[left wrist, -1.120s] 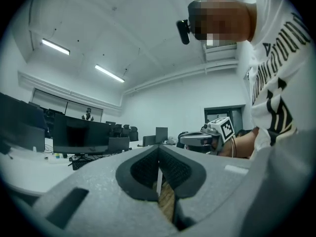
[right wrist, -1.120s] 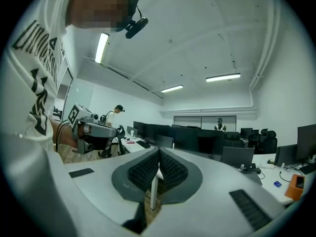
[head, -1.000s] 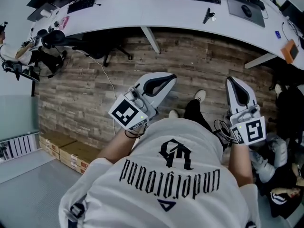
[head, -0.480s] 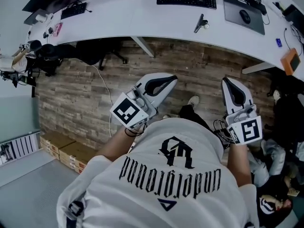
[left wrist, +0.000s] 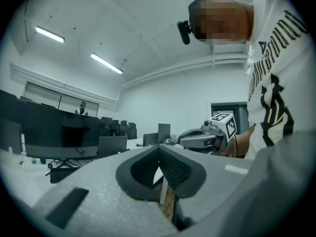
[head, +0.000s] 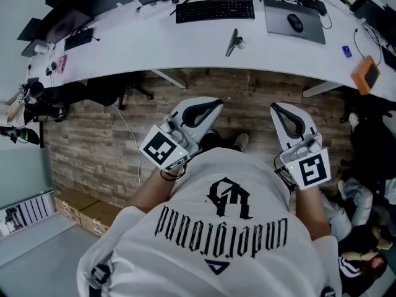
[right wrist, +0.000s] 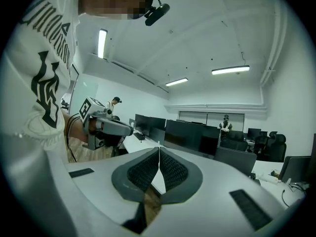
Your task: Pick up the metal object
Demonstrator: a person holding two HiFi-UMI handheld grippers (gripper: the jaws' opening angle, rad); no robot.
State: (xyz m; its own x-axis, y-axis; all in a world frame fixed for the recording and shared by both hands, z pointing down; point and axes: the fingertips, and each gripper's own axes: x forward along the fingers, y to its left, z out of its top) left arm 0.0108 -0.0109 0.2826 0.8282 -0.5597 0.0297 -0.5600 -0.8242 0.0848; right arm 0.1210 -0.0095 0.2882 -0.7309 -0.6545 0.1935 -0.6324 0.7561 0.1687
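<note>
A slim dark metal object (head: 232, 43) with a small pale knob beside it lies on the white curved desk (head: 185, 42), just right of centre in the head view. Both grippers are held at waist height over the wooden floor, well short of the desk. My left gripper (head: 216, 103) points up and to the right, its jaws closed together with nothing between them (left wrist: 159, 148). My right gripper (head: 275, 107) points up toward the desk, its jaws also pressed together and empty (right wrist: 159, 150). The metal object does not show in either gripper view.
On the desk lie a black keyboard (head: 214, 10), a grey mat (head: 295, 21) with a mouse (head: 296, 23), an orange item (head: 365, 74) at the right end and a second keyboard (head: 77, 38) at the left. A desk leg (head: 168, 78) stands below. Boxes (head: 80, 209) sit on the floor at left.
The desk and the metal object have slid down and left in the head view as the person came nearer. Both grippers stay shut and have shifted slightly left.
</note>
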